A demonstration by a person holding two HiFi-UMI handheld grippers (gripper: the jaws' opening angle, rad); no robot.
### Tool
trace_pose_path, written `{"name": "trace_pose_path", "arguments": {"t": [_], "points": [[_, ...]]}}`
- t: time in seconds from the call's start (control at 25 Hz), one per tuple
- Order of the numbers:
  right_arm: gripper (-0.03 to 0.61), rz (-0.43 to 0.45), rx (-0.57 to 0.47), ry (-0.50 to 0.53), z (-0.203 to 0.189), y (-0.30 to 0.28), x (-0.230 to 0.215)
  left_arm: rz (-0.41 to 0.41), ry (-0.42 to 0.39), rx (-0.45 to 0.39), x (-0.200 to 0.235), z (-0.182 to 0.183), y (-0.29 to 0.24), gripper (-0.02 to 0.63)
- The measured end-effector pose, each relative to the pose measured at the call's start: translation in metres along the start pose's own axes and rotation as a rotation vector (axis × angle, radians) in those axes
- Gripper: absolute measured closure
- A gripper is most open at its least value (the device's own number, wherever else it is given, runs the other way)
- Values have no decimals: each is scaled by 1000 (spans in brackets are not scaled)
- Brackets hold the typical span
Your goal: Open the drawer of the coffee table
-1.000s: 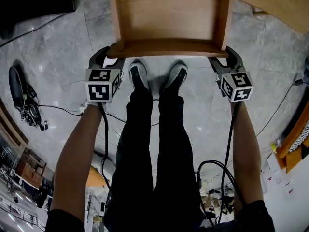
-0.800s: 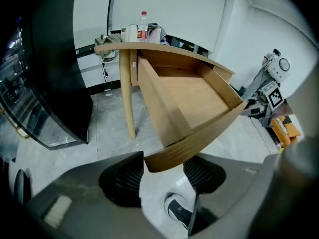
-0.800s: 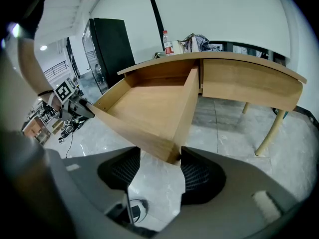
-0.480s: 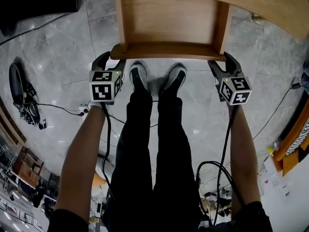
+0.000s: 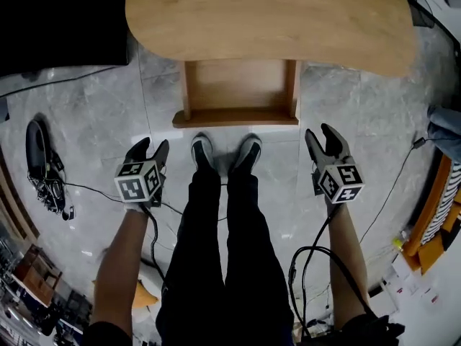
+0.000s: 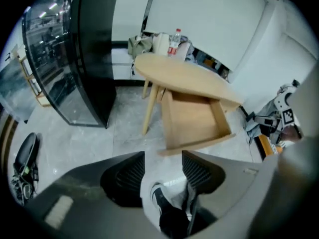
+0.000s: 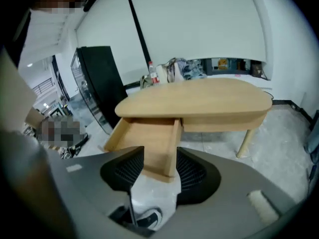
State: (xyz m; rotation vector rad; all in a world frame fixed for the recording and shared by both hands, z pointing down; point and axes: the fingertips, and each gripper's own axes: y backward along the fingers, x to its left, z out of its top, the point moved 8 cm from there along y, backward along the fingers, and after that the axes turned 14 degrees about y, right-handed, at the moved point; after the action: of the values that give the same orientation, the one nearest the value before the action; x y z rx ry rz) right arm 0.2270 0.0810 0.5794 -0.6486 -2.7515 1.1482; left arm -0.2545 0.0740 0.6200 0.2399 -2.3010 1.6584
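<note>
Both grippers have come off the drawer's front edge and drawn back beside the person's shoes; the table [image 5: 266,20] stands ahead; its drawer [image 5: 238,92] juts out open beneath the top, apart from both; left gripper [image 5: 151,148] jaws apart, empty; right gripper [image 5: 320,137] jaws apart, just been closing slightly, nothing between them.

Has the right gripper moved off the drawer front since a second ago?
Yes. The right gripper has pulled back clear of the drawer front's right corner, which it met before; its fingers have just been closing, with nothing between them.
</note>
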Motion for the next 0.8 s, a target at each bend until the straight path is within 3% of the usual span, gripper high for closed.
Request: {"name": "trace_pose_path", "arguments": {"t": [0.2, 0.52, 0.64, 0.8], "points": [[398, -38, -198, -75, 111, 43, 9, -164, -126, -204, -100, 79, 81, 377], [474, -18, -302, -68, 256, 110, 38, -373, -193, -476, -239, 169, 220, 473], [499, -6, -375, -40, 304, 144, 55, -433, -244, -551, -271, 192, 270, 509], [546, -9, -487, 22, 367, 181, 75, -452, -284, -654, -286, 225, 332, 550]]}}
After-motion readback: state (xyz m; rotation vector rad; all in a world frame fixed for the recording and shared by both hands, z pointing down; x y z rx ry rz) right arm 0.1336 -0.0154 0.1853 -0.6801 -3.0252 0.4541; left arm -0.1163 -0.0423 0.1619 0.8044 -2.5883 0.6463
